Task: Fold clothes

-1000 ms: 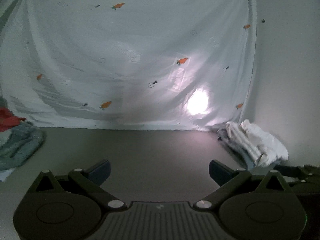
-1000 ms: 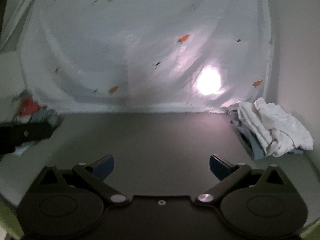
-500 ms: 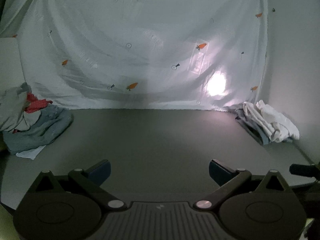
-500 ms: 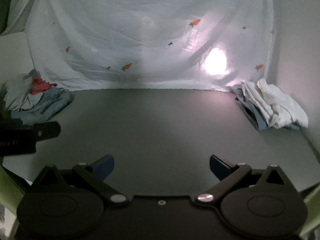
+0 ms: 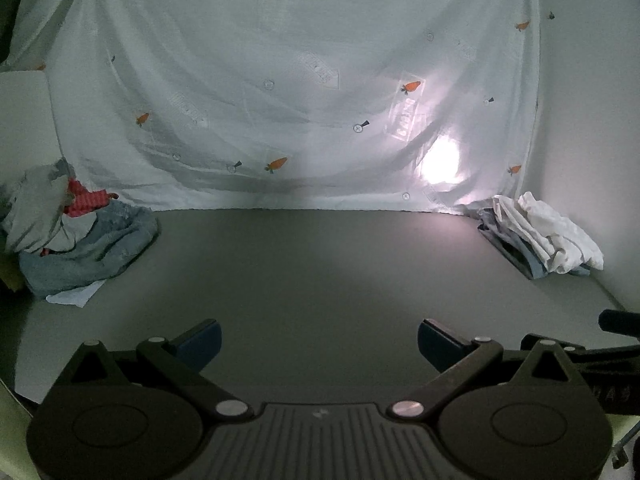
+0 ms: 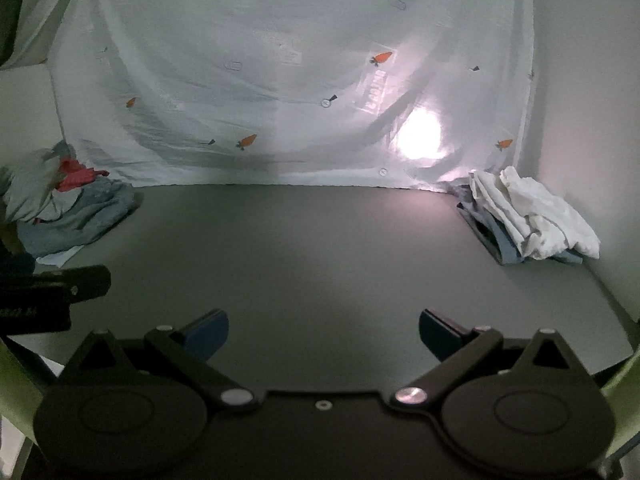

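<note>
The left gripper [image 5: 319,342] hangs over the near edge of the grey desk [image 5: 320,272], its jaws wide apart and with nothing between them. The right gripper [image 6: 323,332] hangs over the same near edge, also wide open and empty; in the left wrist view a part of it shows at the right edge, just beside the left one. The clothes to fold lie in a loose pile [image 5: 76,236] at the far left corner of the desk: a grey piece, a red one and a blue one on top of each other. At the far right corner lies a second heap [image 5: 540,236] with white cloth over blue cloth. Behind the desk hangs a pale sheet with small carrots [image 5: 280,80], and a bright spot of light [image 5: 440,160] shines through it. Nothing stands between the grippers and either pile.
</note>
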Motion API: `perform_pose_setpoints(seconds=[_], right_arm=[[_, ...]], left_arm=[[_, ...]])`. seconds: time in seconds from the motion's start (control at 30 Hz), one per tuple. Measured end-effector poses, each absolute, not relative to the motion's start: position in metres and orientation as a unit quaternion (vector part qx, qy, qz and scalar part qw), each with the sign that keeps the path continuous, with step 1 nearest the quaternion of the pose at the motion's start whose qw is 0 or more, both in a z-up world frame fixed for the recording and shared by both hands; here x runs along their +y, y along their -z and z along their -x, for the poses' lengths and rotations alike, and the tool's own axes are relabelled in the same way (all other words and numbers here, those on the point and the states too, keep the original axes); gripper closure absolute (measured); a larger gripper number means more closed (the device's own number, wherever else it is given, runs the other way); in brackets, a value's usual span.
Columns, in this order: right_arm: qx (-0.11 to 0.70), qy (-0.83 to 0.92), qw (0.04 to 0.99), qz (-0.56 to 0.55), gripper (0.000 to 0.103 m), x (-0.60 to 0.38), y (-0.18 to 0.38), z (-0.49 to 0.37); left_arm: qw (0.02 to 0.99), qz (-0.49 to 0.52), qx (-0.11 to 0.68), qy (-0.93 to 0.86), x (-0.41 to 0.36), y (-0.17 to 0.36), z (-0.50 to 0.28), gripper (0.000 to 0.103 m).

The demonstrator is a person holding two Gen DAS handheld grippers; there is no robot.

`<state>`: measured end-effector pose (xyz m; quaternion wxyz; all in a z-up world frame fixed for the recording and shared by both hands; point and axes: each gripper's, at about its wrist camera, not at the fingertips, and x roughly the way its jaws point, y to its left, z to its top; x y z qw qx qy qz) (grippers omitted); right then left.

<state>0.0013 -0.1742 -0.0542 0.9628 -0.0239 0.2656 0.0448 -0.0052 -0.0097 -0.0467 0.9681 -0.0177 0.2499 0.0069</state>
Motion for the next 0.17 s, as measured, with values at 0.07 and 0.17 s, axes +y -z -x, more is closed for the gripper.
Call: perform_pose_setpoints(seconds=[0.07,0.17], right_arm=[[0.265,-0.049,0.963,0.025,0.000,-0.1735,0.0534,-0.0025],[0.262,-0.053,0.963,0.030,0.000,-0.1720,0.0521,-0.0033]], left_arm=[[0.969,0.017,0.248,-0.008,-0.0089,0.0458,0.0056,0.000],[0.969,0.020,0.246,-0.009,-0.0072,0.0439,0.0052,0.000]])
